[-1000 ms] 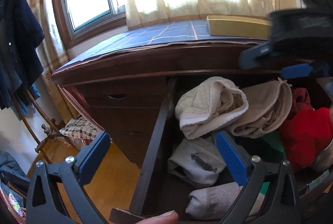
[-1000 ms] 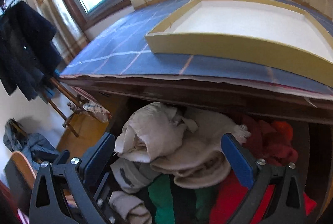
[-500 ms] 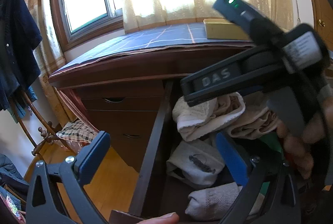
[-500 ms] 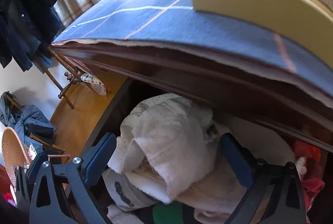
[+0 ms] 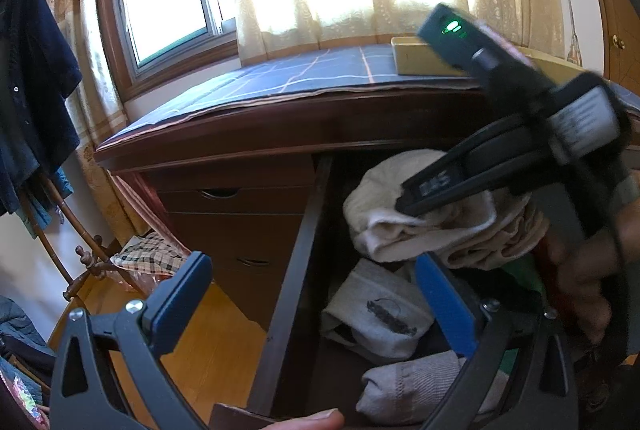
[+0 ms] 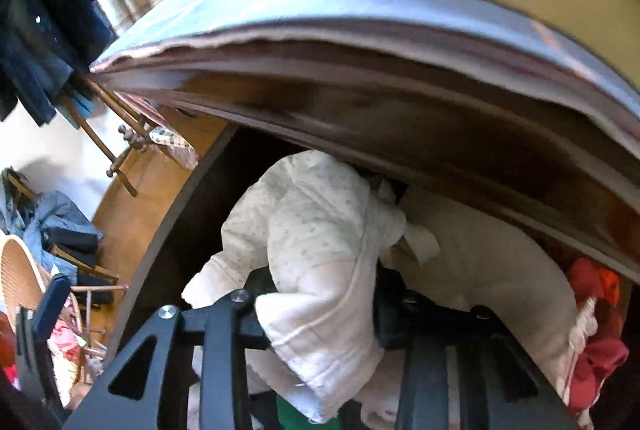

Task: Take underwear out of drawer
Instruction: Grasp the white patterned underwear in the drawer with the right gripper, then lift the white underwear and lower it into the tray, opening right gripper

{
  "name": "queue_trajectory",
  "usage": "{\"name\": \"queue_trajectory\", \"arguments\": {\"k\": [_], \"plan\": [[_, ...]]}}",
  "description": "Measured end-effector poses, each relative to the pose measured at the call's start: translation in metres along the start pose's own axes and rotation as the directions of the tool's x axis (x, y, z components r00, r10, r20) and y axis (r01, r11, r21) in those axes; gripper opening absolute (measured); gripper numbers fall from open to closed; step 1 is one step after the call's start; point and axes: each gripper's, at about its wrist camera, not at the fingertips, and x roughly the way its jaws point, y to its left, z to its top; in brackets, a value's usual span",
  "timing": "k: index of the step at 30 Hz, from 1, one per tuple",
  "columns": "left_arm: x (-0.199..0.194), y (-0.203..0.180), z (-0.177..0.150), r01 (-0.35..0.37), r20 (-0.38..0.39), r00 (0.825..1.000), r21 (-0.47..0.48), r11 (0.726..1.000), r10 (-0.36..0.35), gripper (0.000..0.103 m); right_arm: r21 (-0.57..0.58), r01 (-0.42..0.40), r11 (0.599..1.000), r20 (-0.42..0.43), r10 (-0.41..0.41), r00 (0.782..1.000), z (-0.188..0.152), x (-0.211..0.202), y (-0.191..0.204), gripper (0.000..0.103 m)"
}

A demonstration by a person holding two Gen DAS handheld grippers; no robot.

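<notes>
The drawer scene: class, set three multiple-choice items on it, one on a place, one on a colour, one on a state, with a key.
1. Where is the yellow tray?
A. on the dresser top
B. in the drawer
C. on the floor

2. What colour are the garments at the drawer's right end?
A. blue
B. red
C. black

3. How does the right gripper stand?
A. wide open, off the clothes
B. closed on the dotted white garment
C. closed on a sock

Key: 1 A, the tray sits on the blue cloth by the window. 2 B, red fabric lies there. 3 B, its jaws, just closing, pinch the white fold.
</notes>
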Motion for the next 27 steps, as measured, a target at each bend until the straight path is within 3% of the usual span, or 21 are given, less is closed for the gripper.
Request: {"name": "queue_trajectory", "arguments": {"k": [8,14,20,27], "plan": [[-0.001,-0.002,-0.001,-0.002,0.000,1.000,0.002,1.000,0.002,0.103,0.055,-0.049,0.997,0.115,0.042,0.992,-0.015,-0.055,-0.015,0.034],[-0.002,-0.003,-0.001,-0.007,-0.002,1.000,0.001,1.000,0.007,0.103,0.091,-0.123,0.988,0.240,0.098,0.966,-0.032,-0.124,-0.032,0.034],[-0.001,-0.006,-0.002,-0.015,-0.005,1.000,0.012,1.000,0.015,0.103,0.107,-0.200,0.974,0.377,0.146,0.915,-0.035,-0.188,-0.047,0.034],[-0.001,-0.006,-0.002,-0.015,-0.004,1.000,0.012,1.000,0.015,0.103,0.111,-0.132,0.985,0.527,0.054,0.848,0.002,-0.225,-0.050,0.034]]}}
